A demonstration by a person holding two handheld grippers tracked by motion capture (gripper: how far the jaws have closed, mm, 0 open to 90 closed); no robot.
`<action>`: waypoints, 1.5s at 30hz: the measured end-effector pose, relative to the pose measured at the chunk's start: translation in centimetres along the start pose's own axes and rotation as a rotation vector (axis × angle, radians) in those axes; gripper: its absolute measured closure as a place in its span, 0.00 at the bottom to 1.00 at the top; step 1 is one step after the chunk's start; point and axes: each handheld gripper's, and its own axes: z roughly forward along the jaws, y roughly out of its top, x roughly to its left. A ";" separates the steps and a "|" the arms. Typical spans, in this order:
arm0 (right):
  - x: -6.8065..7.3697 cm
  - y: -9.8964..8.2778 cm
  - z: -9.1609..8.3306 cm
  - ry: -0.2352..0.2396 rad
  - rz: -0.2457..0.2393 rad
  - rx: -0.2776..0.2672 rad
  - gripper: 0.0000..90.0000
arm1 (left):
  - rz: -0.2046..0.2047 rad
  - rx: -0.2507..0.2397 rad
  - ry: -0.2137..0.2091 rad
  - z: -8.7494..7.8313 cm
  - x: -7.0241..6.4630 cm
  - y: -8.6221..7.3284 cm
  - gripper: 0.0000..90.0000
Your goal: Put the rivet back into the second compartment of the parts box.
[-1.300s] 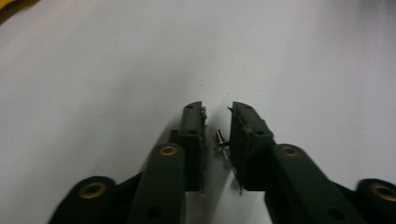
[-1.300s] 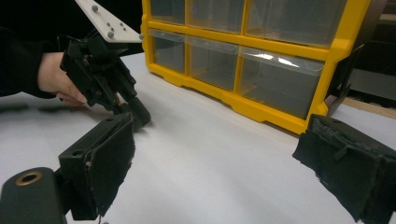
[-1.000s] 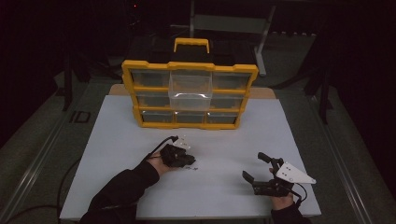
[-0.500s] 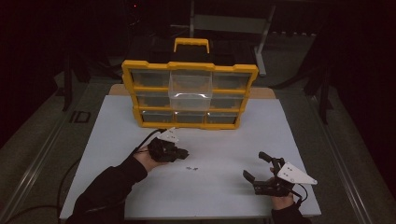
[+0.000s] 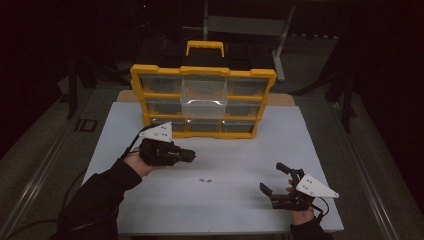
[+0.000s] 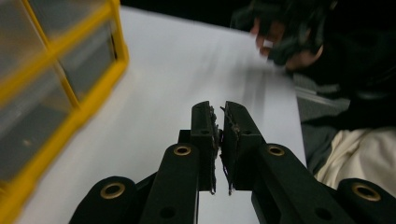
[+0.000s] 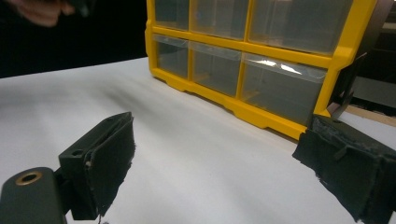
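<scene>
So the left gripper is sitting left of centre in the high view with its jaws pinched together, and in the left gripper view the pads nearly touch; can't tell if anything tiny is caught between them. My guess is it's picking up the small bits lying loose on the white board near the middle of the frame, to drop into the pulled-out clear drawer of the yellow organizer at upper centre. That drawer sticks forward, probably so it's easy to reach, and it looks empty as far as I can see. Other drawers are too dim to read. The right gripper waits at lower right, jaws wide apart, holding nothing
</scene>
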 end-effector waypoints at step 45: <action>0.0 -0.1 0.0 0.010 0.006 -0.001 0.10 | 0.132 -0.211 0.285 -8.3 4.4 19.0 0.92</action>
